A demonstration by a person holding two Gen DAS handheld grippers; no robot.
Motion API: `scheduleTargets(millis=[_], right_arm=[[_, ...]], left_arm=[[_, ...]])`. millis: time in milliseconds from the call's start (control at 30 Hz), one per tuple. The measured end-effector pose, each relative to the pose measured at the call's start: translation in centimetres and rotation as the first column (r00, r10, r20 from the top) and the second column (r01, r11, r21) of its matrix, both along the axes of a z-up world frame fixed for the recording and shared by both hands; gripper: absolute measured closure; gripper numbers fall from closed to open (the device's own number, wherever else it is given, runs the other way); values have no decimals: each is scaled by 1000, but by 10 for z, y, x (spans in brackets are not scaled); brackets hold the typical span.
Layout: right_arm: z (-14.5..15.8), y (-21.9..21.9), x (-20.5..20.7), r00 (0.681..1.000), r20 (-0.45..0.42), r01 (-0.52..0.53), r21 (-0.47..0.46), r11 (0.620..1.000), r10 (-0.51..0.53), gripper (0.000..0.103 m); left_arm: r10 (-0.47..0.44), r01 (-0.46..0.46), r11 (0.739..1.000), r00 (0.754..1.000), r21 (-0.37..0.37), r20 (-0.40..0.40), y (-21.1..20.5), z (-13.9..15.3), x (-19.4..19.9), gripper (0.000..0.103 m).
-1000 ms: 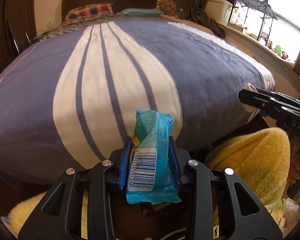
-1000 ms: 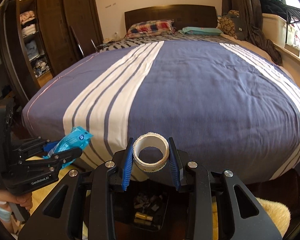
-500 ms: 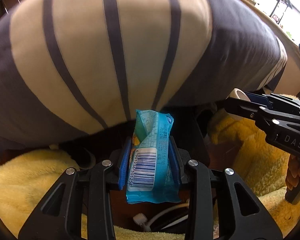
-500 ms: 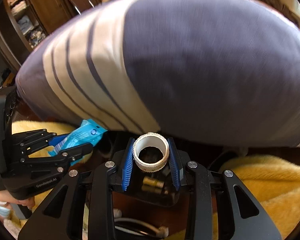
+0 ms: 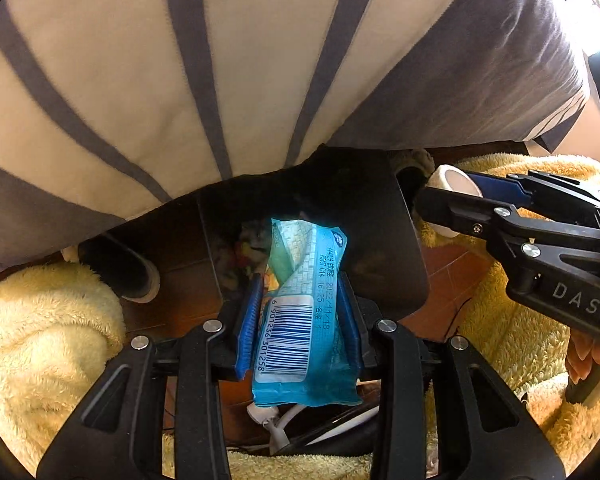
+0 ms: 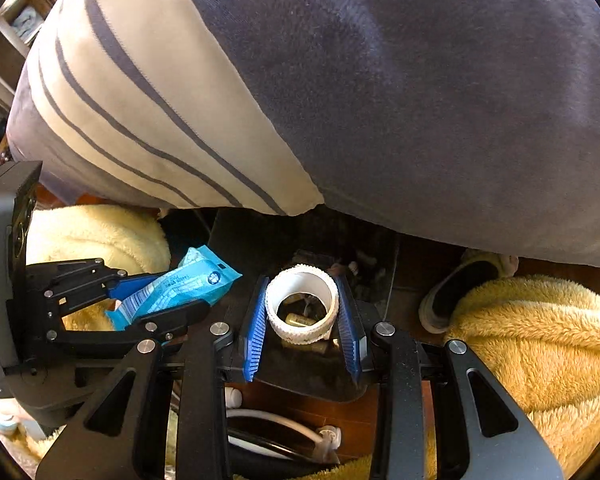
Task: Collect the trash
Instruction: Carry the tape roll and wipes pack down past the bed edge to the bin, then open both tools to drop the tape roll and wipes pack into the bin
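Two light scraps hang over the dark bin [image 6: 380, 232] below: the left tongs [image 5: 298, 320] pinch a crinkly blue wrapper [image 5: 304, 308] across its middle, slippery and soft; the right tongs [image 6: 302, 320] squeeze a stiff white tape ring [image 6: 302, 304] by its sides.

The tiled floor [image 5: 446, 276] bore a black bin [image 5: 400, 240], slippers (at two o'clock) [image 6: 456, 296], and yellow fleece [image 6: 540, 344].
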State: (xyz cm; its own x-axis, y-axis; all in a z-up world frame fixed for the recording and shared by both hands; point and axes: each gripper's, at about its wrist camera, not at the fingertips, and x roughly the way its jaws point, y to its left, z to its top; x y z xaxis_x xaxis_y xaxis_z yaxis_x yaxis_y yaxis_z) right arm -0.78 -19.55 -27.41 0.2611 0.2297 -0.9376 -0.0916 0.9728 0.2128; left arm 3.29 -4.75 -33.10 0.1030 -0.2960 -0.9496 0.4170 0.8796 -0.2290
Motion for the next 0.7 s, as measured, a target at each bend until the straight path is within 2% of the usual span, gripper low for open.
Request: scheduleTargets(millis=[167, 233, 300, 433, 600, 700], right_arm=[[2, 0, 6, 1000, -10, 5, 4, 1000, -5, 68], [2, -1, 7, 1000, -20, 10, 4, 1000, -10, 65], [2, -3, 8, 1000, -19, 19, 3, 1000, -19, 58], [12, -6, 6, 999, 5, 36, -4, 999, -36, 55], [32, -15, 2, 995, 67, 72, -11, 997, -71, 31], [48, -21, -4, 990, 114, 87, -14, 996, -85, 24]], left_arm=[[-4, 4, 1000, 1000, -1, -21, -3, -1, 2, 67], [-3, 3, 1000, 1000, 2, -18, -2, -1, 3, 65], [1, -1, 1000, 1000, 3, -11, -1, 1, 3, 59], [15, -15, 1000, 1000, 10, 17, 0, 11, 2, 54], [33, -34, 999, 996, 9, 84, 7, 35, -2, 41], [41, -44, 999, 988, 11, 148, 12, 55, -6, 34]])
